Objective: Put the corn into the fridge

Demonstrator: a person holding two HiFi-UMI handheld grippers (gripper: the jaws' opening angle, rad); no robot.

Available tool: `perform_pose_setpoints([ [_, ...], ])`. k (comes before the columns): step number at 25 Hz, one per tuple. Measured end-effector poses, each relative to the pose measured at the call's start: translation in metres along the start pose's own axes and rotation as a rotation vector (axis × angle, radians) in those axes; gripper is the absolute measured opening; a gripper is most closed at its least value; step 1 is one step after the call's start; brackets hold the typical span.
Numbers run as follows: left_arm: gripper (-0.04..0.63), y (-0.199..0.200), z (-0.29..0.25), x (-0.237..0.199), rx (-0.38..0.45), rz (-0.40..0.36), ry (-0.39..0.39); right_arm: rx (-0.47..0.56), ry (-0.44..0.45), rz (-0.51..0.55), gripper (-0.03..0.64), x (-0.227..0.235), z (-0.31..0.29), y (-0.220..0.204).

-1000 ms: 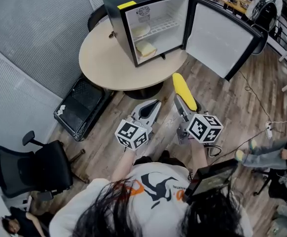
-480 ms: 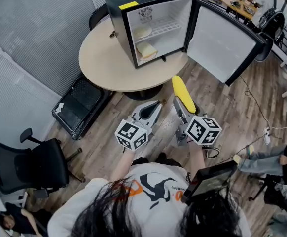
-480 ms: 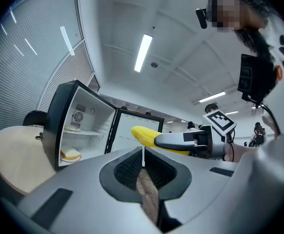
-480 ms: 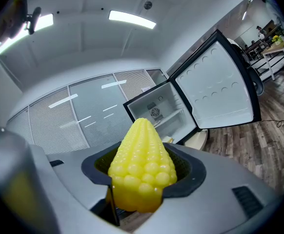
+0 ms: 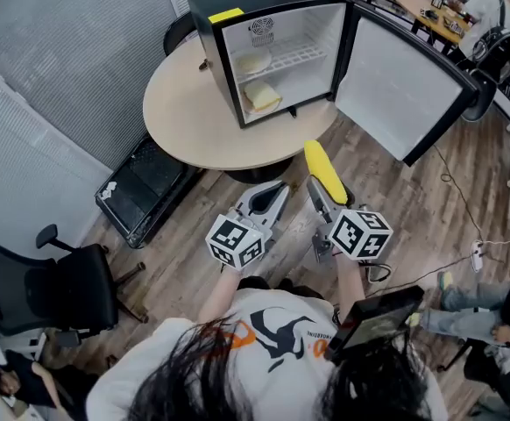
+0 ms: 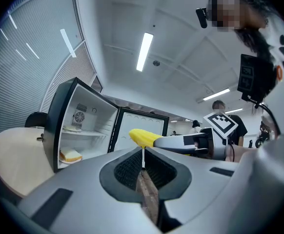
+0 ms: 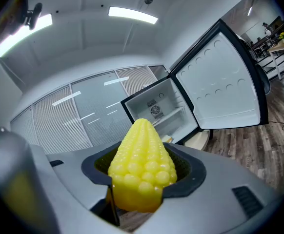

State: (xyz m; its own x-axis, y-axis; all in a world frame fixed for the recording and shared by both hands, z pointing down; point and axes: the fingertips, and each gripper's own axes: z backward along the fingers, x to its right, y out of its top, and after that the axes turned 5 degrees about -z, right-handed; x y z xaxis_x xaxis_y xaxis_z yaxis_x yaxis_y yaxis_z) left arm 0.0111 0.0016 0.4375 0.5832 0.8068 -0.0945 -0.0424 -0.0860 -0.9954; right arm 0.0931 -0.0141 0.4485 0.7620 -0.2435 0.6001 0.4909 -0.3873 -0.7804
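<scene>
The corn [image 5: 325, 168] is a glossy yellow plastic cob, tapering to a rounded tip and studded with rows of bead-like kernels. It is sitting in the right gripper [image 5: 329, 191], whose smooth grey jaws are standing wide and clamping the cob's thick end. Their black ribbed pads are pressing on both sides. The cob is pointing toward the fridge [image 5: 272, 51] and hanging over the wood-plank floor [image 5: 395, 209], just short of the table's edge.

The fridge is a small black box with a white, smooth-walled interior, and it is standing on a round beige table [image 5: 194, 112]. Its door [image 5: 395, 77] is hanging fully open to the right, showing a white moulded liner. A slice of bread [image 5: 261, 97] is lying on the fridge floor. A pale flat item [image 5: 253, 60] is resting on the white wire shelf [image 5: 294, 53] above it.

The left gripper [image 5: 275, 191] is hovering just beside the right one, and it is the same grey plastic with a marker cube at its rear. Its jaws are pressing together with nothing between them.
</scene>
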Motion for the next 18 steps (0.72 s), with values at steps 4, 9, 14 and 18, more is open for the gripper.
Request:
perform_pose_setpoints([
  [4,0.012,-0.004,-0.006,0.001,-0.015,-0.009,0.013,-0.004,0.01,-0.005,0.253,0.007,-0.003,0.003],
  [9,0.012,-0.005,-0.01,-0.004,-0.033,-0.015,0.025,-0.028,0.022,-0.02,0.253,0.012,-0.016,-0.001],
  [14,0.012,-0.008,-0.017,-0.019,-0.04,-0.011,0.037,-0.052,0.031,-0.017,0.253,0.016,-0.031,-0.005],
  [18,0.012,-0.01,-0.032,-0.036,-0.038,-0.007,0.028,-0.05,0.013,-0.015,0.253,0.026,-0.047,0.002],
])
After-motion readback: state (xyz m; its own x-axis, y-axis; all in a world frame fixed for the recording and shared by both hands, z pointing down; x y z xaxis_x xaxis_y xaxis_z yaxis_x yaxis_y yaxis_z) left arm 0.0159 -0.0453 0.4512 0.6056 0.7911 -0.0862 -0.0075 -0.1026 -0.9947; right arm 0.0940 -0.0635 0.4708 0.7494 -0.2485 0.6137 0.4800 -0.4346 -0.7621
